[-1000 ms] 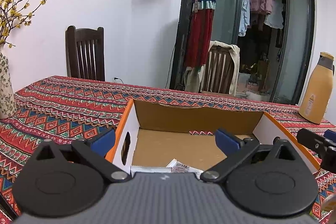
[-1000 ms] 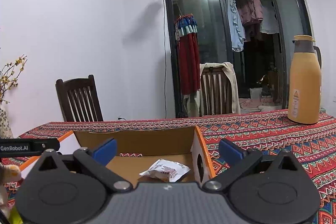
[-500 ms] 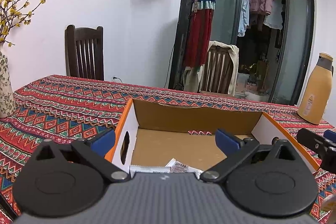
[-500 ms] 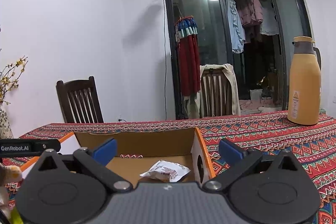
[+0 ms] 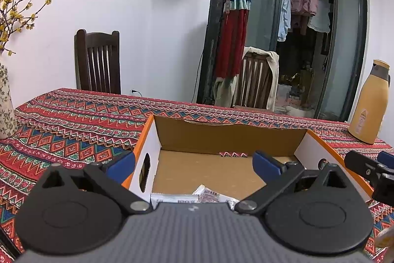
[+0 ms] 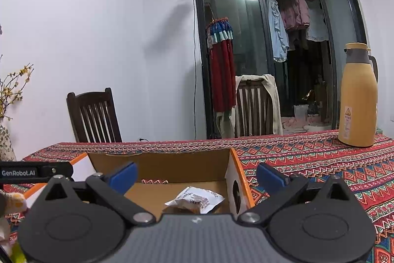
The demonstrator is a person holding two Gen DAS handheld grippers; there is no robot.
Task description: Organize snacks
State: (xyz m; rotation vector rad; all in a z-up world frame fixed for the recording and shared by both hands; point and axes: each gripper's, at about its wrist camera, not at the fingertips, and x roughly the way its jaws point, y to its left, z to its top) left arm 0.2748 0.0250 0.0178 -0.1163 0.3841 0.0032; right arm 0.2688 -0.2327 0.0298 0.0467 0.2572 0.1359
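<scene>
**Mei:** Barely anything has moved since a second ago. From the left wrist, the view has tipped a shade: the vase (image 5: 6, 100) beyond the left jaw has slid toward the frame edge, and the cardboard box (image 5: 231, 137) sits where it did. The left gripper (image 5: 194, 164) has its jaws spread wide and empty, one outside the box's left wall, the other over its floor. Two snack packets (image 5: 197, 197) lie flat on the box floor just short of the jaws, partly hidden by the gripper body.

**Jon:** And from the right wrist?

**Mei:** Same story, a slight lift only. The right gripper (image 6: 195, 175) is also wide open, holding nothing. One jaw is over the box interior, the other outside the box's right wall, above the patterned desk (image 6: 307, 159). A white snack packet (image 6: 197, 199) rests in the box between the jaws, low and close. The yellow thermos (image 6: 358, 100) stands well beyond the right jaw.

**Jon:** So what does that mean?

**Mei:** I'd judge both hands are pausing after a drop. Packets are in; another snack must be fetched next.
</scene>
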